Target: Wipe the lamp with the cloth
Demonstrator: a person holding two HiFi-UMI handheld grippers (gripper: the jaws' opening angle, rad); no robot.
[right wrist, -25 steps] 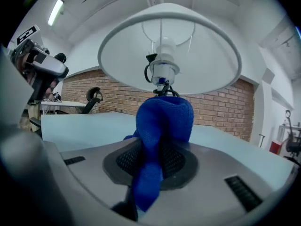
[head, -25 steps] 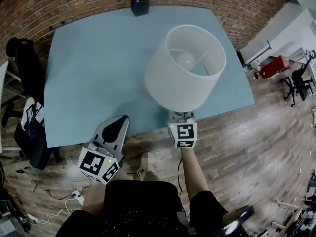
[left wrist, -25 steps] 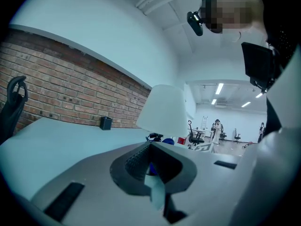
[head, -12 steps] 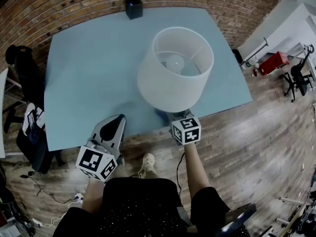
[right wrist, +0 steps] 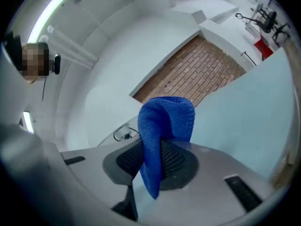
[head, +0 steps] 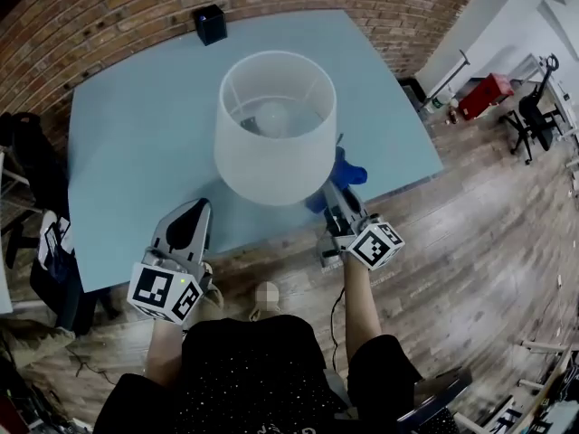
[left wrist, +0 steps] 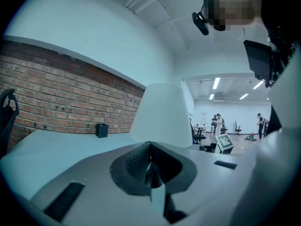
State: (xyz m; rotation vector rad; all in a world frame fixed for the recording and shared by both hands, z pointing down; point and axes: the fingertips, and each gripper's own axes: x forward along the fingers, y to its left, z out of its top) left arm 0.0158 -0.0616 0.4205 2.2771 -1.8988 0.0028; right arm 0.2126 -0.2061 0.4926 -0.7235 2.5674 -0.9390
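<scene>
Black speckled short-sleeved top [head: 258, 369]; grey left gripper [head: 193, 212] and right gripper [head: 332, 195] bear black-and-white marker cubes [head: 165, 289]

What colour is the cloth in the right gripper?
The cloth is blue, clearest in the right gripper view.

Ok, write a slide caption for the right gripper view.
Right gripper shut on a folded blue cloth over the table.

**What your views hide**

In your head view the lamp [head: 274, 129] shows only its shade and bulb; stem and base sit hidden beneath. The shade's rim covers part of the cloth [head: 342, 172] and the tips of your right hand-held gripper [head: 332, 191], so you cannot tell whether cloth touches lamp. In the left gripper view your left hand-held gripper [left wrist: 150, 159] blocks the shade's bottom. The small black thing [head: 209, 23] at the far edge of the tabletop [head: 127, 152] is too small to identify.
</scene>
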